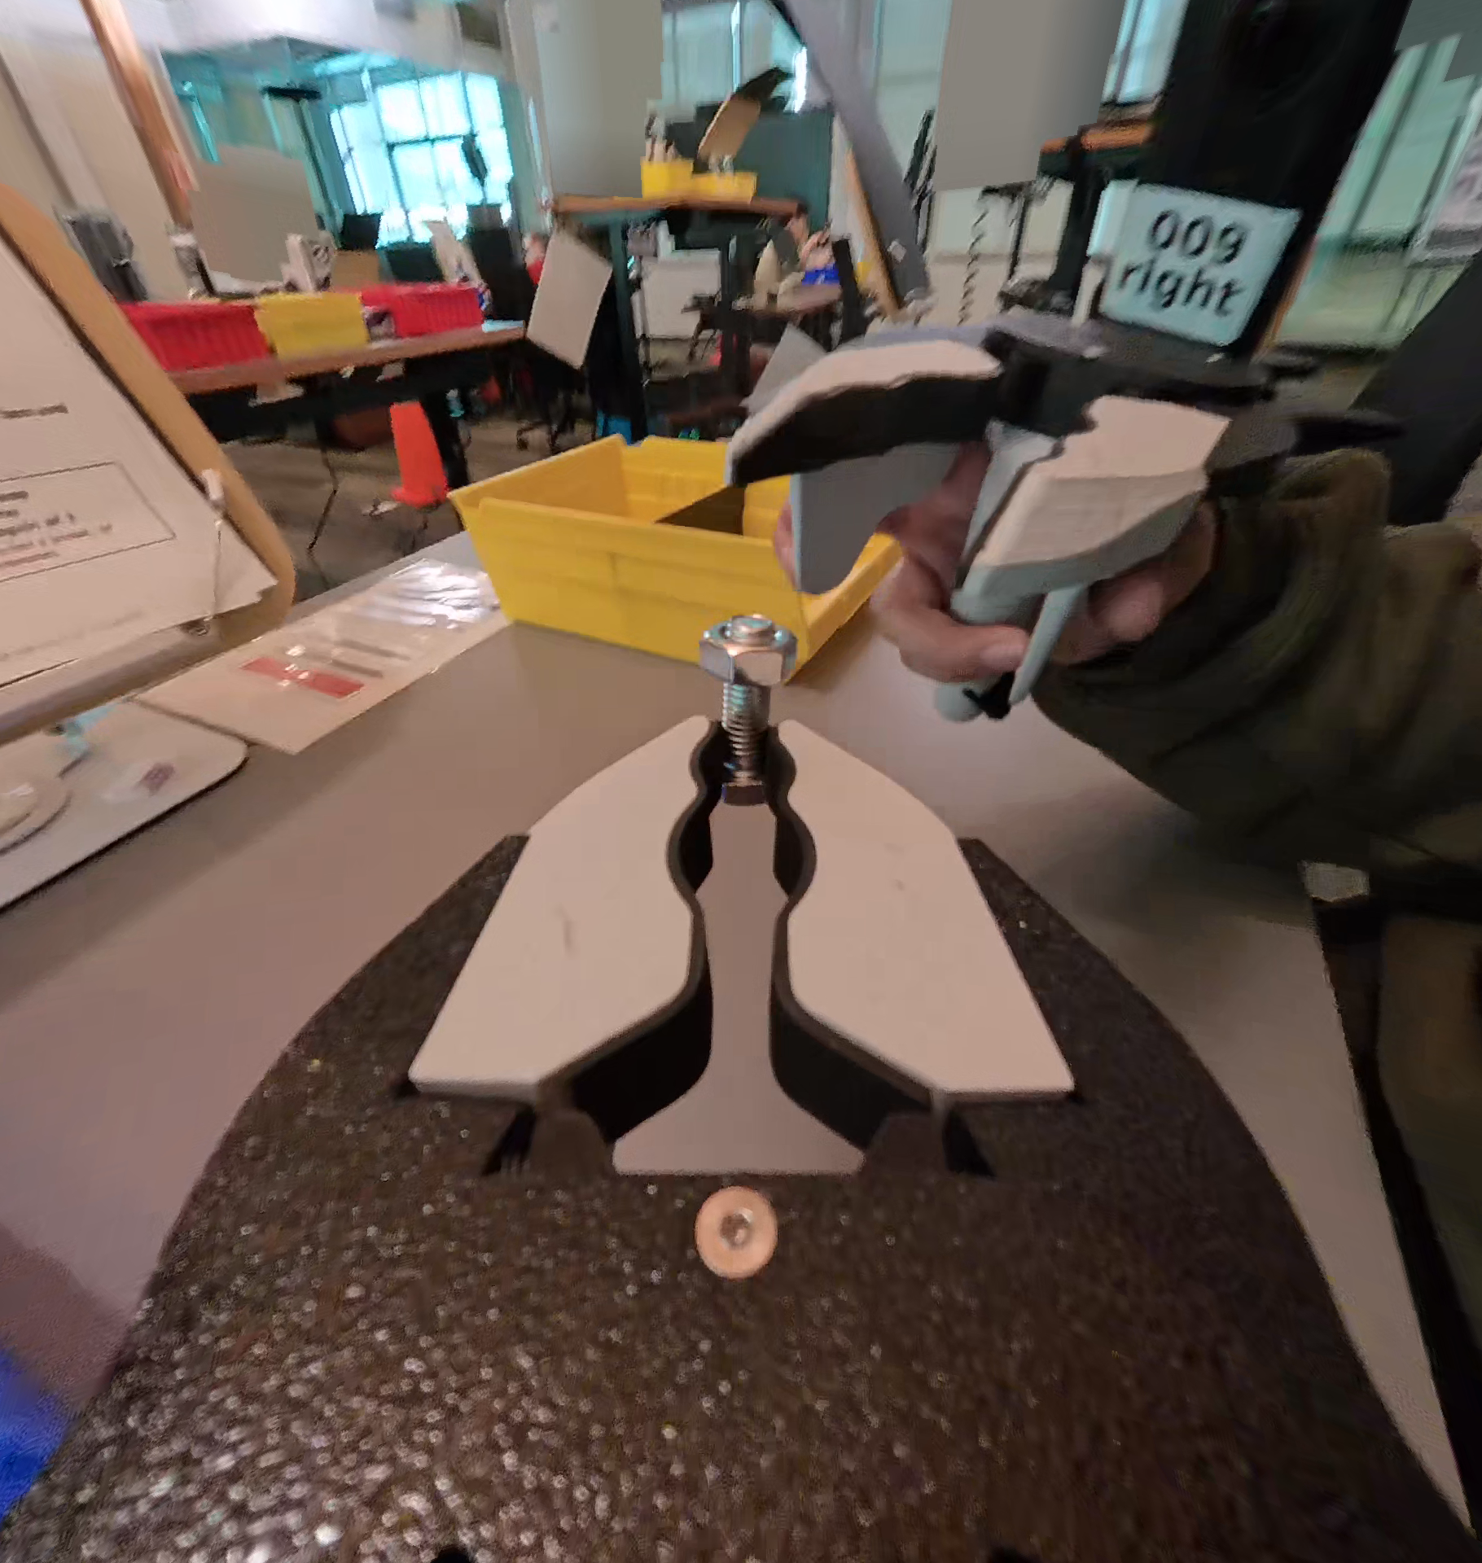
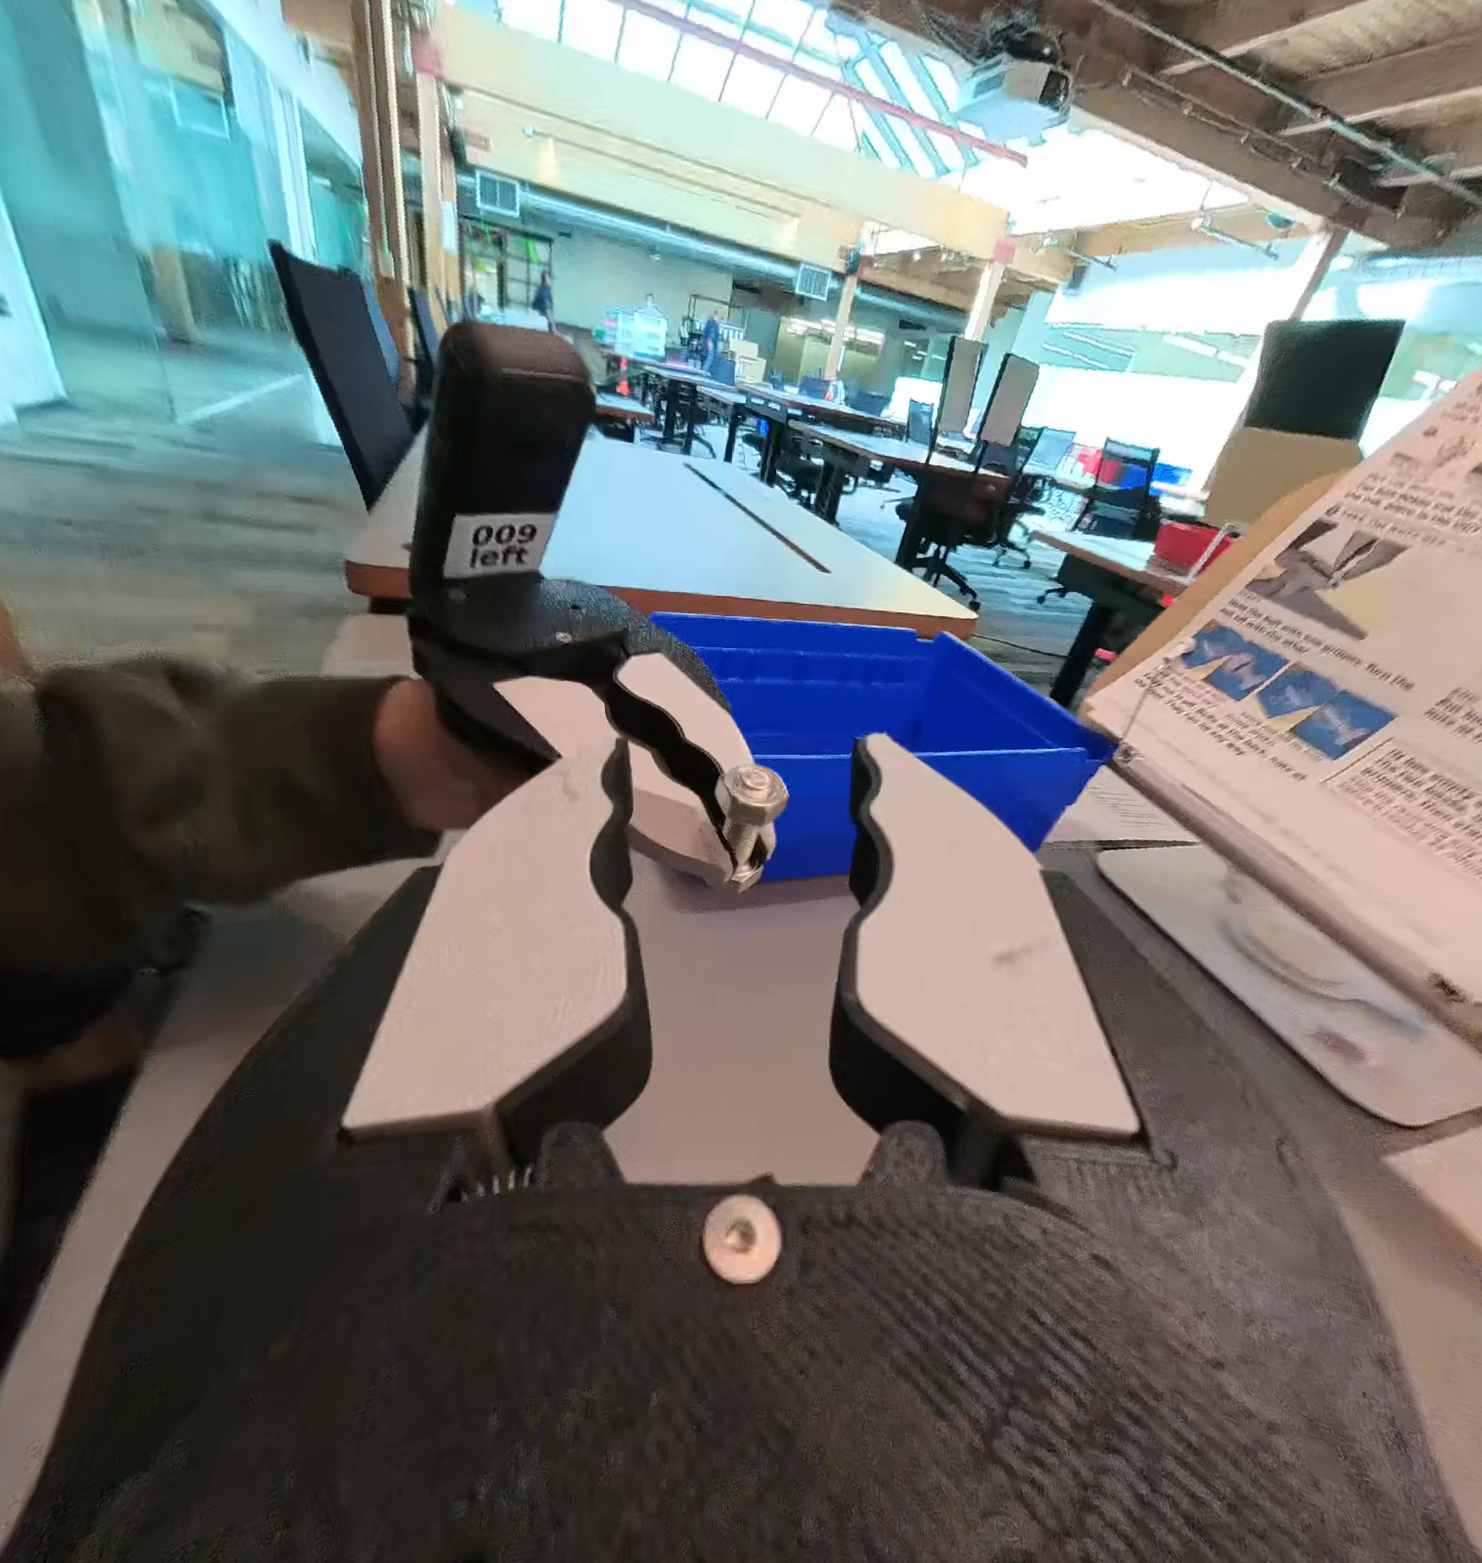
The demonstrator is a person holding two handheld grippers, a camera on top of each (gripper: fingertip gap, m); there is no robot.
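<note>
Two bins, one per view: yellow bin [image 1: 636, 550] in left wrist cam, ribbed blue bin [image 2: 890, 719] in right's. Left gripper [image 1: 742, 765] pinches threaded steel bolt [image 1: 744, 719] upright w/ hex nut [image 1: 748, 655] on top, above grey table [image 1: 382, 846]. Right gripper [image 2: 742, 837] spread wide, empty, wavy-edged fingers [image 2: 958, 956] near bolt.

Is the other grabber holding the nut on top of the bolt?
No, the right gripper is wide open and apart from the nut, while the left gripper pinches the bolt below.
</note>
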